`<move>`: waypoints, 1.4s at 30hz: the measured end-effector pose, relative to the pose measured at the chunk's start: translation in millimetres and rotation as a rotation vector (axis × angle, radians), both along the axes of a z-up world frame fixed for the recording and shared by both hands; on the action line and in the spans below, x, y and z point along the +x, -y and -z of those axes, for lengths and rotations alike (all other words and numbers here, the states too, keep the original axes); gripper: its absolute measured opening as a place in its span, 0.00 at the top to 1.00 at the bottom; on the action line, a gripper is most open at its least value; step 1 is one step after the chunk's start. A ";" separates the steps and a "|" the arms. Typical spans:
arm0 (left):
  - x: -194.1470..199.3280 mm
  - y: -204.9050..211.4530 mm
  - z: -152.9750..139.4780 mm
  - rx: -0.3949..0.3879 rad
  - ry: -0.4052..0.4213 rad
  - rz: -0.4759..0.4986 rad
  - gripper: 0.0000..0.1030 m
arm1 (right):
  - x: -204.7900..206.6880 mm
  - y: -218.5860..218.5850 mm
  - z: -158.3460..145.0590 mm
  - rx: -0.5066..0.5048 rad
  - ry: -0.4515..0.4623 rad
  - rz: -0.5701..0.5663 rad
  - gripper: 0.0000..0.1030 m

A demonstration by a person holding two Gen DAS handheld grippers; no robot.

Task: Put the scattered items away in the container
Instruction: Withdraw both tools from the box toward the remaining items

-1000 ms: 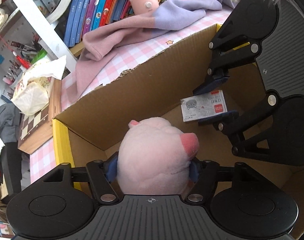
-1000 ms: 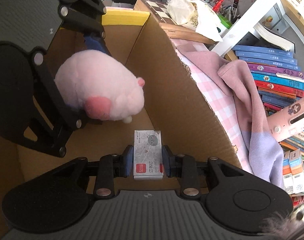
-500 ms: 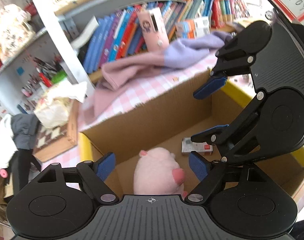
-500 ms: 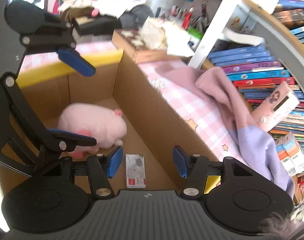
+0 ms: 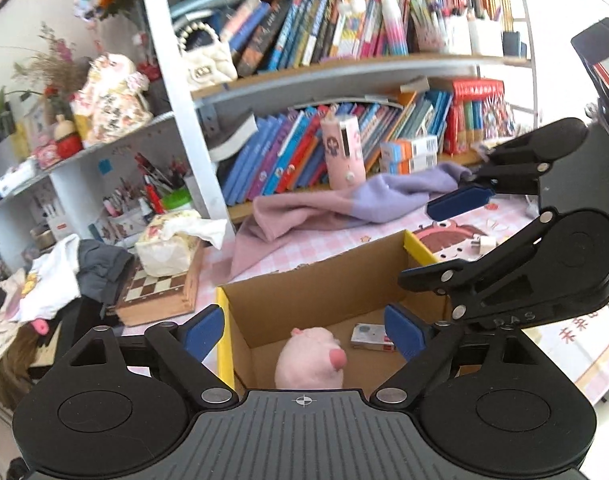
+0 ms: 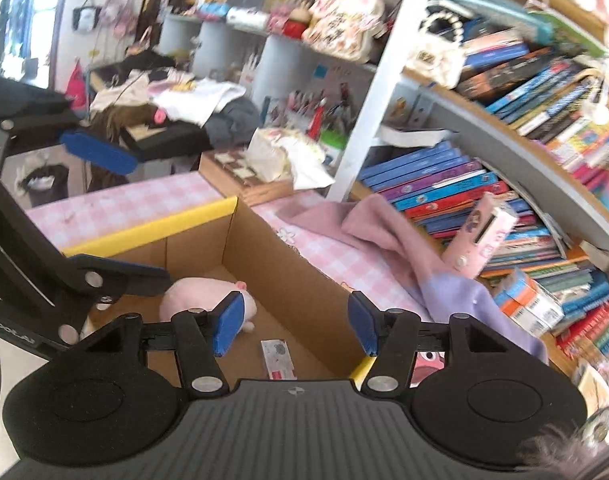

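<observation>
The brown cardboard box (image 5: 312, 300) with yellow edges sits on the counter (image 5: 304, 244), which has a pink checked cloth. Inside the box, on its flat floor, lies a round, fluffy pink pig toy (image 5: 310, 360). Just beside the pig lies a small flat staple packet (image 5: 370, 336), a thin rectangle of white and red.

The left hand-held gripper (image 5: 304, 328) hangs above the box with its blue pads spread wide, holding nothing. The right hand-held gripper (image 6: 292, 320) is above the box too, wide apart and empty.

Behind the box, a soft pink and purple cloth (image 5: 344, 204) lies crumpled.
</observation>
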State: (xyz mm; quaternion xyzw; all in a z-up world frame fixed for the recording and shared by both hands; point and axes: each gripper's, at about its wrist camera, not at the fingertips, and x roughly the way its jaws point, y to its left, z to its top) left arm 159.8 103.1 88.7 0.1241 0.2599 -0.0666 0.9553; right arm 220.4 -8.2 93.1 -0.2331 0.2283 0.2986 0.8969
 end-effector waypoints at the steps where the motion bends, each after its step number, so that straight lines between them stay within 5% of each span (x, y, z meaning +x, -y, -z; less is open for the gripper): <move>1: -8.8 0.0 -0.3 -0.008 0.008 -0.019 0.13 | -9.2 4.2 -2.5 0.012 0.008 0.014 0.44; 15: -114.3 3.2 22.1 -0.130 -0.009 -0.140 0.11 | -124.1 42.6 10.9 0.117 0.005 0.185 0.29; 21: -143.4 4.6 36.8 -0.113 -0.024 -0.192 0.11 | -161.1 44.7 30.0 0.127 -0.010 0.225 0.24; 33: -173.3 -4.0 59.6 -0.123 -0.100 -0.232 0.10 | -204.9 35.9 57.2 0.101 -0.041 0.257 0.22; 42: -181.9 3.1 70.3 -0.117 -0.147 -0.175 0.07 | -222.0 36.6 65.7 0.056 -0.049 0.255 0.18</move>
